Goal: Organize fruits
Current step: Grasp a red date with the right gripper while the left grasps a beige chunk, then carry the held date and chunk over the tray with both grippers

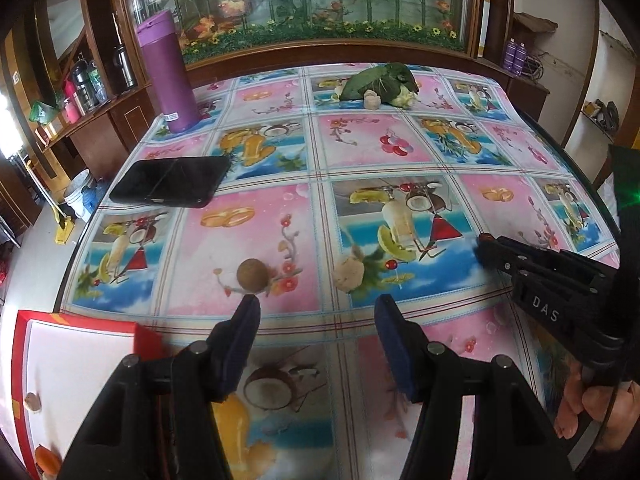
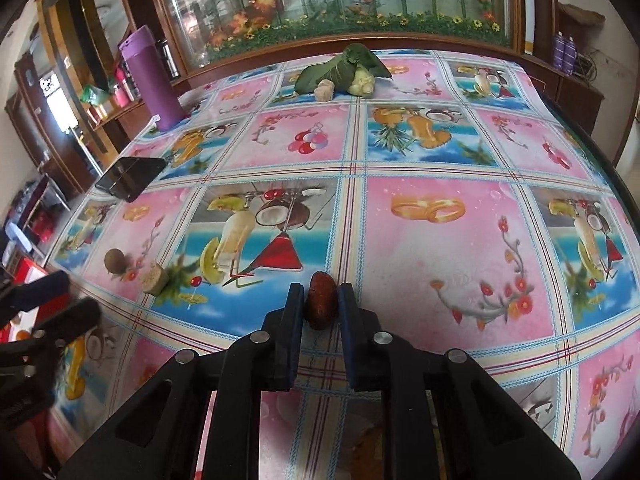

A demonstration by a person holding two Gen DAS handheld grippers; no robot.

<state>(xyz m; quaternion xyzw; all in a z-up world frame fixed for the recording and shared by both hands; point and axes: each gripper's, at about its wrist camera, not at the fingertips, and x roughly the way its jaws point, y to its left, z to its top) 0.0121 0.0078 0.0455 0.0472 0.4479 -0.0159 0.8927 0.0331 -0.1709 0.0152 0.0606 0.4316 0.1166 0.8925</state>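
A small reddish-brown oval fruit [image 2: 322, 300] lies on the patterned tablecloth [image 2: 420, 264], and my right gripper [image 2: 322, 292] is shut on it, one pad pressing each side. My left gripper [image 1: 316, 312] stands open over the cloth with nothing between its fingers. A round brown fruit [image 1: 252, 276] sits just beyond its left fingertip, and a pale lumpy piece [image 1: 350, 274] lies a little ahead of the right one. A white box with red edges [image 1: 76, 360] at the lower left holds a small pale piece [image 1: 32, 402] and something orange [image 1: 48, 460].
A purple flask [image 1: 168, 76] stands at the far left corner, with a black tablet [image 1: 172, 182] lying nearer. Leafy greens with pale pieces [image 1: 380, 84] sit at the far edge, against a wooden cabinet. The right gripper [image 1: 482, 246] reaches in from the right, a hand on its handle.
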